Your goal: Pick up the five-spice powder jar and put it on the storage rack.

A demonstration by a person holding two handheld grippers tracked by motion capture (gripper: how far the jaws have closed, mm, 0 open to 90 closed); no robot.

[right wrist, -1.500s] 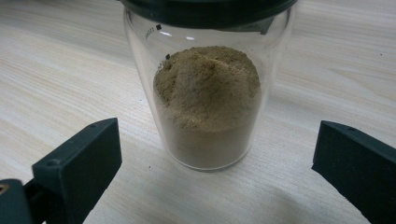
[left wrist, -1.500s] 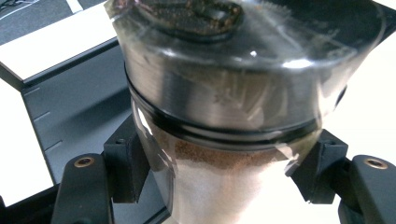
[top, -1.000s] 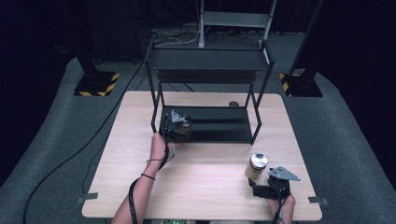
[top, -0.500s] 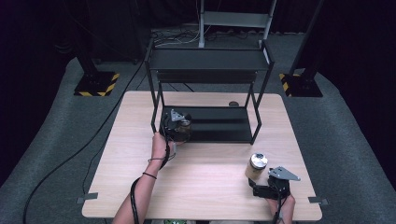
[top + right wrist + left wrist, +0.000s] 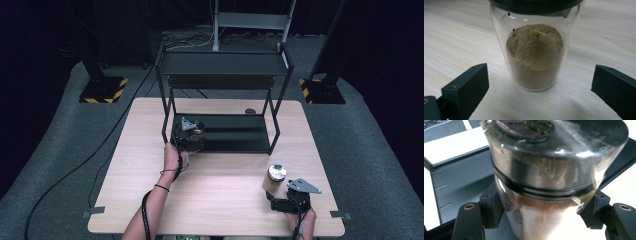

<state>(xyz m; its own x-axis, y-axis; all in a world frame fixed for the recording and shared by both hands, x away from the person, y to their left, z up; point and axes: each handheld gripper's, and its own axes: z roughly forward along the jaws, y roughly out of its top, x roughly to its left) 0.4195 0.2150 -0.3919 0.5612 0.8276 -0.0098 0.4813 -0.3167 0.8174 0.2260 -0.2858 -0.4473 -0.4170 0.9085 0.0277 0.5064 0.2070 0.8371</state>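
Note:
My left gripper [image 5: 192, 134] is shut on a glass jar of brown powder [image 5: 549, 185], held at the left end of the black rack's lower shelf [image 5: 235, 137]. The jar [image 5: 196, 134] has a metal lid and fills the space between the jaws, tilted toward the camera. A second glass jar of tan powder [image 5: 535, 55] stands upright on the wooden table [image 5: 215, 185] at the front right. My right gripper [image 5: 278, 200] lies just in front of that jar [image 5: 274, 178], open, its jaws wide on either side and apart from the glass.
The black two-level metal rack [image 5: 225, 65] stands at the back middle of the table. A small dark round object [image 5: 250, 111] lies on the table behind the rack. Cables trail off the table's front edge.

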